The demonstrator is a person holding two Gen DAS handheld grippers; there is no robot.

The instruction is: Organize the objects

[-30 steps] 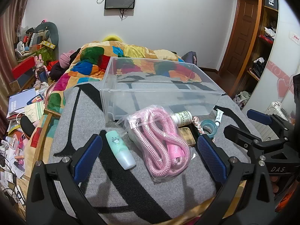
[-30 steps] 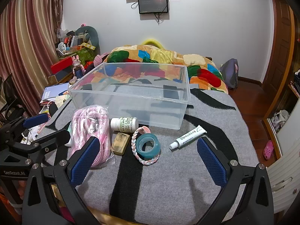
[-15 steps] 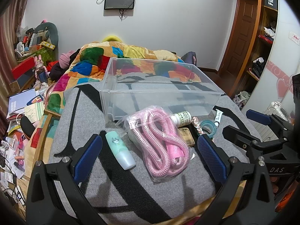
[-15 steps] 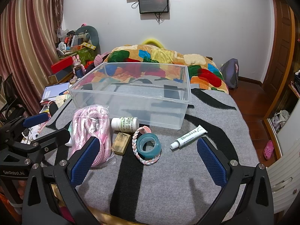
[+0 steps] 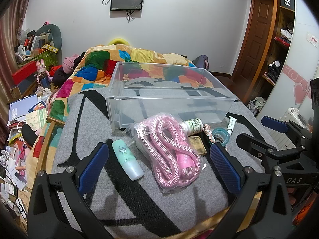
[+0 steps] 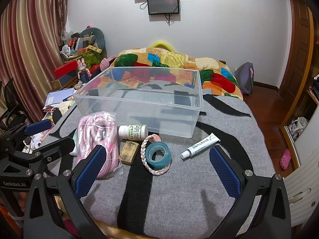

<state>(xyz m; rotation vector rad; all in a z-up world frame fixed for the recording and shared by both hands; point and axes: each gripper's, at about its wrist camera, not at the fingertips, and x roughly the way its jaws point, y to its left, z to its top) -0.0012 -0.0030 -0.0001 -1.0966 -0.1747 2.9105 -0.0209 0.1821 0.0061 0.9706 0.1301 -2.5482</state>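
An empty clear plastic bin stands on the grey blanket. In front of it lie a bagged pink rope, a mint bottle, a white pill bottle, a tan soap bar, a teal tape roll on a braided ring, and a white tube. My left gripper is open and empty, hovering near the rope and mint bottle. My right gripper is open and empty, near the tape roll.
A colourful quilt lies behind the bin. Cluttered boxes and papers fill the floor on the left. A wooden door and shelves stand on the right. The blanket's front edge is just below both grippers.
Both grippers have drifted very slightly; the objects have not moved and both stay open.
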